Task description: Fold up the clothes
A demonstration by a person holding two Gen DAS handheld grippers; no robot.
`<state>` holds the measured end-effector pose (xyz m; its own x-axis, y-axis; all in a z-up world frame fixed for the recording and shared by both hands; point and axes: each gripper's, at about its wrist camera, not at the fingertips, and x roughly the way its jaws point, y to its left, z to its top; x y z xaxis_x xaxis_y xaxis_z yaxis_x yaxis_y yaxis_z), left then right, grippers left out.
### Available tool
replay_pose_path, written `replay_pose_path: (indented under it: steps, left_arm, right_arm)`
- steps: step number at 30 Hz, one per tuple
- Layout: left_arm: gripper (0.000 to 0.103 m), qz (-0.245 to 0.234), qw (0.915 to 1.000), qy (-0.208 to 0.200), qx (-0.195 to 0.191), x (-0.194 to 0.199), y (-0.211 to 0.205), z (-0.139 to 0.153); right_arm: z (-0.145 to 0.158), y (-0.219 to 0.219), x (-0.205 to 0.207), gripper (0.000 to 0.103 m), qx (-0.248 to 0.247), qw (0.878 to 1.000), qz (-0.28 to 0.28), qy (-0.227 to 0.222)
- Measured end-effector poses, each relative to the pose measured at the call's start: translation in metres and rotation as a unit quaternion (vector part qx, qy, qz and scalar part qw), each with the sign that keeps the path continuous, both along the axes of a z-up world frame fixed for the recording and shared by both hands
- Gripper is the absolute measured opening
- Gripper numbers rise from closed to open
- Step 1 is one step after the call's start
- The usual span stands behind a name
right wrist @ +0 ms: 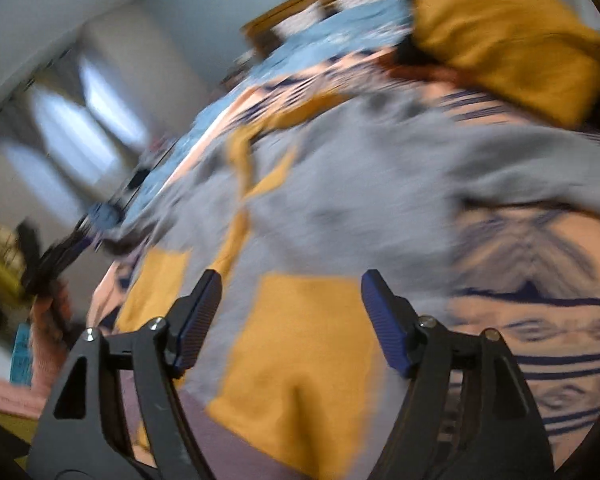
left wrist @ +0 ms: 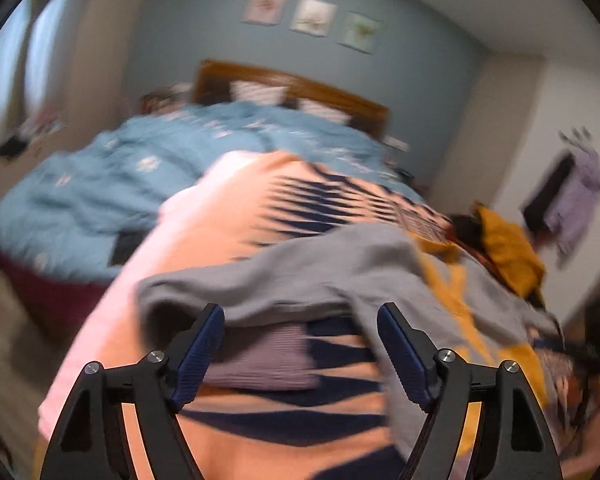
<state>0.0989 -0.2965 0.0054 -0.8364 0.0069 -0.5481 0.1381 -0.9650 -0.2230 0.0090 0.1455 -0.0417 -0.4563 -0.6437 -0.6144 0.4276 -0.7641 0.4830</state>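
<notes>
Grey-and-mustard garment (right wrist: 340,184) on patterned blanket (left wrist: 228,208); no writing legible.

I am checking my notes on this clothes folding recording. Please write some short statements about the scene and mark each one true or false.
1. The grey garment with mustard-yellow patches lies on the orange and navy patterned blanket. True.
2. The left gripper is shut on the garment. False: its jaws stand open and hold nothing.
3. The right gripper is open above a yellow patch. True.
4. The duvet on the bed is red. False: it is light blue.
5. Three small pictures hang on the wall above the wooden headboard. True.
</notes>
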Motion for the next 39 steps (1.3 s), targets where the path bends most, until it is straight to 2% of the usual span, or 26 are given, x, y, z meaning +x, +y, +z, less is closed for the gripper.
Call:
replay_pose_path:
  steps: [2,5,10,13,16,22,26,27,29,31,33,36,39]
  left_arm:
    - [0.081,-0.022,0.9986,0.002,-0.048,-0.009,0.033,0.003]
    - [0.081,-0.024,0.9905,-0.007,-0.135,-0.027,0.080,0.000]
    - [0.081,0.026,0.9655,-0.039,-0.256,-0.061,0.129,-0.013]
    - [0.081,0.049,0.9509,-0.050,-0.302,-0.076,0.145,-0.018]
    - [0.081,0.054,0.9423,-0.047,-0.327,-0.081,0.157,-0.020]
    - [0.081,0.035,0.9127,-0.034,-0.406,-0.090,0.203,-0.029]
    - [0.081,0.024,0.9028,-0.031,-0.428,-0.093,0.223,-0.031]
    - [0.081,0.016,0.9075,-0.033,-0.419,-0.094,0.223,-0.030]
    - [0.081,-0.008,0.9301,-0.045,-0.364,-0.097,0.217,-0.025]
    - [0.081,-0.025,0.9461,-0.051,-0.319,-0.097,0.210,-0.021]
    - [0.081,-0.044,0.9603,-0.056,-0.270,-0.098,0.202,-0.017]
    - [0.081,-0.071,0.9739,-0.067,-0.205,-0.101,0.195,-0.016]
    - [0.081,-0.085,0.9785,-0.073,-0.173,-0.103,0.196,-0.019]
  right_arm:
    - [-0.001,0.026,-0.003,0.076,-0.003,0.999,-0.042,-0.006]
    - [-0.005,0.052,-0.004,0.076,-0.009,0.997,-0.074,-0.015]
    - [-0.008,0.070,-0.001,0.076,0.001,0.995,-0.095,-0.022]
    - [-0.007,0.087,0.002,0.076,0.017,0.992,-0.121,-0.013]
    - [-0.004,0.111,0.004,0.076,0.054,0.985,-0.165,-0.001]
    - [0.008,0.165,0.008,0.076,0.119,0.960,-0.251,0.028]
    - [0.013,0.182,0.010,0.076,0.161,0.945,-0.280,0.052]
    - [0.013,0.183,0.009,0.076,0.178,0.940,-0.284,0.055]
    - [0.011,0.189,0.009,0.076,0.197,0.935,-0.289,0.061]
    - [0.008,0.202,0.007,0.076,0.185,0.936,-0.295,0.050]
    - [0.006,0.209,0.005,0.076,0.207,0.929,-0.304,0.051]
    - [-0.002,0.224,0.000,0.076,0.211,0.927,-0.308,0.038]
    - [-0.015,0.234,-0.009,0.076,0.210,0.930,-0.303,0.019]
